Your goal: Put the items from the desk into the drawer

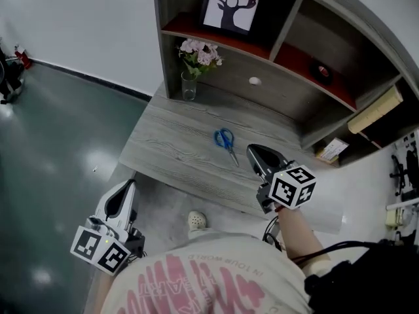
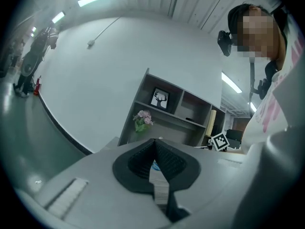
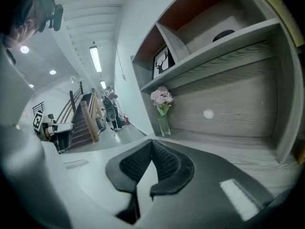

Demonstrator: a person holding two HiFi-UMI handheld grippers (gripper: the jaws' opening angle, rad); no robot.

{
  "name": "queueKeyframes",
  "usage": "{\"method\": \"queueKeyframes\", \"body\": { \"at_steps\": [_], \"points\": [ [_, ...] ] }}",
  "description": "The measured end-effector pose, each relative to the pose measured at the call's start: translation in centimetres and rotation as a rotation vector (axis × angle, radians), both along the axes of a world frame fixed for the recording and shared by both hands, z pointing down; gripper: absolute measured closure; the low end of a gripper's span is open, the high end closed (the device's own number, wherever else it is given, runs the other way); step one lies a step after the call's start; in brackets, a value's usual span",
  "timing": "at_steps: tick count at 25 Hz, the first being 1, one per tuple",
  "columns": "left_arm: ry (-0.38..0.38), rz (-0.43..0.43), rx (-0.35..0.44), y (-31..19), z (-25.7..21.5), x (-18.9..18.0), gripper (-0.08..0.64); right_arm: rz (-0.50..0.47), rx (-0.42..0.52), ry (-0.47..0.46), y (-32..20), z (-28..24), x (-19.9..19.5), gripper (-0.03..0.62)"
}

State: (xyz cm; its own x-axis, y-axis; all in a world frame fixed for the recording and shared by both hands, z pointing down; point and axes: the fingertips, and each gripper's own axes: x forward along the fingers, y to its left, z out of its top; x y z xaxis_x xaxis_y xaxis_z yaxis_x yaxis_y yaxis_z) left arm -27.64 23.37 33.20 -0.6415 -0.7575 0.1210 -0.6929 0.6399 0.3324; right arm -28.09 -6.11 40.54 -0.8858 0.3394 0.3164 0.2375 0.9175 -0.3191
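My left gripper [image 1: 129, 184] hangs nearest me, off the near left edge of the bench [image 1: 163, 146] and over the floor [image 1: 59, 149]. Its fingers [image 2: 138, 159] are pressed together at the tips, with nothing between them. My right gripper [image 1: 251, 150] is above the near right part of the bench. Its fingers [image 3: 167, 163] are likewise pressed together and empty.

Just left of the right gripper, the scissors [image 1: 226, 142] lie flat on the bench. Their blue handles are on the far side and the blades point near and right. Neither gripper touches them.

Farther back on the left, a glass vase [image 1: 189, 86] of pink flowers [image 1: 201, 52] stands upright at the foot of the shelf unit [image 1: 288, 31]. To its right, a white knob [image 1: 255, 80] shows on the back panel. Above it, a deer picture [image 1: 229, 5] stands in the left compartment.
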Motion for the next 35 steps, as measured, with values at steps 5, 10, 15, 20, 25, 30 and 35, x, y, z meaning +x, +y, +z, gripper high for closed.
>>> {"method": "queueKeyframes", "body": {
  "at_steps": [5,10,15,20,25,30,35],
  "points": [
    [0.017,-0.046,0.001,1.6,0.9,-2.8,0.540,-0.016,0.010,0.057,0.2,2.6,-3.7,0.586],
    [0.037,-0.058,-0.013,2.4,1.9,-3.9,0.540,-0.010,0.002,0.101,0.5,4.8,-6.0,0.586],
    [0.056,-0.066,-0.028,3.6,2.5,-4.6,0.540,0.013,0.019,0.131,0.2,6.3,-7.4,0.586],
    [0.093,-0.056,-0.052,5.4,3.7,-5.8,0.540,0.063,0.055,0.184,-0.3,8.6,-8.4,0.583],
    [0.082,0.004,-0.072,6.2,2.2,-8.6,0.540,0.057,0.071,0.280,0.6,11.1,-9.4,0.509],
    [0.031,0.050,-0.100,6.9,-0.1,-11.2,0.540,0.076,0.135,0.368,0.7,13.3,-9.9,0.497],
    [0.048,0.042,-0.110,7.4,0.0,-12.5,0.540,0.065,0.192,0.441,0.3,15.5,-10.8,0.476]
  ]
}}
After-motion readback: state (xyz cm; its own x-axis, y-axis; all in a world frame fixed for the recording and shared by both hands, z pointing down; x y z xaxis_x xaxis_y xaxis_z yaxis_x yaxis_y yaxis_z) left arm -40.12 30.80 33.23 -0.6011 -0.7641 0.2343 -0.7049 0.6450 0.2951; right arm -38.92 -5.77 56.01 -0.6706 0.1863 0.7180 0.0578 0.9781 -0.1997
